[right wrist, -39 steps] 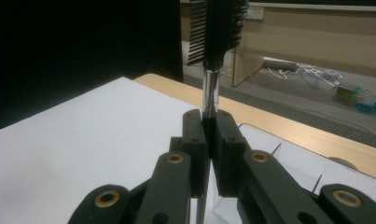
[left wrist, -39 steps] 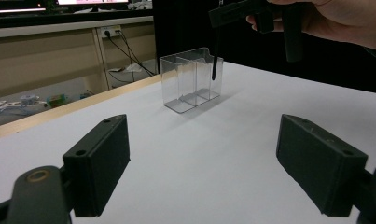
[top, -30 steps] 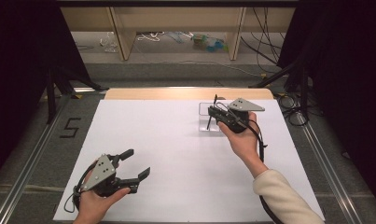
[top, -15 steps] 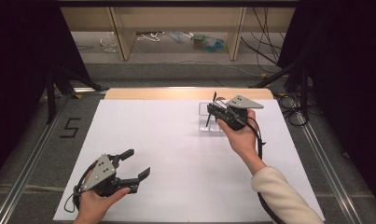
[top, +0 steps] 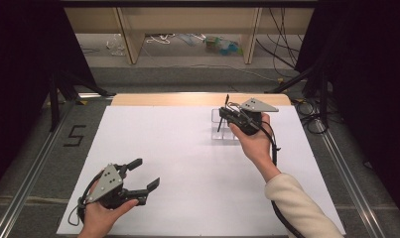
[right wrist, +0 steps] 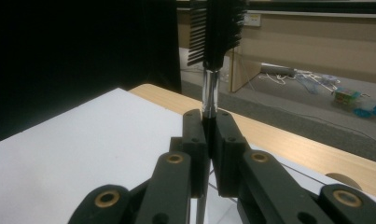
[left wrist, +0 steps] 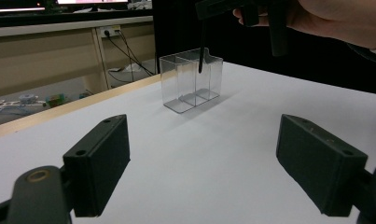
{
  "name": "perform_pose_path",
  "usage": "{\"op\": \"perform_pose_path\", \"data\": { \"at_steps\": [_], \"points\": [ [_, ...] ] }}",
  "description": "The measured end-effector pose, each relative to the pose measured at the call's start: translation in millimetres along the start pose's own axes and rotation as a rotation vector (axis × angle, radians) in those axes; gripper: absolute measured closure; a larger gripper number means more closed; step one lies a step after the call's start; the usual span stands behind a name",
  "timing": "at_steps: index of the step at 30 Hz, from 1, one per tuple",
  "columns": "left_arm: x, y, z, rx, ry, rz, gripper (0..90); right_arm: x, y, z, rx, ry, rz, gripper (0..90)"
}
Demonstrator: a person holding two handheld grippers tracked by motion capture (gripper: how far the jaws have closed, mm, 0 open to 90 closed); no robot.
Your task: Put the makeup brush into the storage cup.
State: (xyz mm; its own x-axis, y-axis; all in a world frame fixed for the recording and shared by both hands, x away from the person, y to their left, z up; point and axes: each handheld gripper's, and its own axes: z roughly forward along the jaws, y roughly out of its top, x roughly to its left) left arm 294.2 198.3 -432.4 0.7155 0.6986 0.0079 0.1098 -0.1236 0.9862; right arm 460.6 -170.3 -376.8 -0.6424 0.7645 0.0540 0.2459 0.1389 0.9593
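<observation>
Brush held over the clear box

The left gripper (top: 144,179) rests low on the white table (top: 177,148), jaws wide and empty; the right gripper (top: 226,115), jaws clamped on a brush (right wrist: 217,28), holds its handle tip inside the clear box (left wrist: 191,79).

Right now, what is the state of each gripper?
Left gripper: open, holding nothing.
Right gripper: closed on a thin black brush with a silver ferrule.
</observation>
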Motion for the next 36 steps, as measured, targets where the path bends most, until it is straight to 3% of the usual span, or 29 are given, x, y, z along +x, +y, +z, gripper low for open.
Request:
{"op": "perform_pose_path", "data": {
  "at_steps": [8, 9, 12, 16, 17, 25, 28, 36],
  "points": [
    [-0.1, 0.0, 0.0, -0.001, 0.000, 0.000, 17.3, -0.5, 1.5, 2.3, 0.003, 0.000, 0.020, 85.4],
    [-0.2, 0.0, -0.1, -0.001, 0.000, -0.001, 17.3, -2.0, 2.1, 2.8, -0.010, -0.005, -0.002, 85.4],
    [-0.2, 0.0, -0.1, -0.001, 0.000, -0.001, 17.3, -0.9, 3.3, 3.0, 0.000, 0.004, 0.020, 85.4],
    [-0.1, 0.0, -0.1, -0.001, 0.000, -0.001, 17.3, -2.2, 4.2, 3.9, 0.003, 0.002, 0.017, 85.4],
    [0.0, 0.0, -0.1, -0.001, -0.001, 0.000, 17.3, -3.9, 4.3, 4.9, -0.014, -0.009, -0.005, 85.4],
    [-0.1, 0.0, -0.1, -0.001, -0.001, 0.000, 17.3, -3.4, 5.5, 5.9, -0.011, 0.004, 0.026, 85.4],
    [-0.2, -0.1, -0.1, -0.001, -0.001, -0.001, 17.3, -5.5, 7.0, 5.7, -0.021, -0.009, 0.002, 85.4],
    [-0.2, -0.1, -0.2, -0.002, -0.001, -0.002, 17.3, -5.7, 9.6, 5.6, -0.022, -0.005, 0.021, 85.4]
  ]
}}
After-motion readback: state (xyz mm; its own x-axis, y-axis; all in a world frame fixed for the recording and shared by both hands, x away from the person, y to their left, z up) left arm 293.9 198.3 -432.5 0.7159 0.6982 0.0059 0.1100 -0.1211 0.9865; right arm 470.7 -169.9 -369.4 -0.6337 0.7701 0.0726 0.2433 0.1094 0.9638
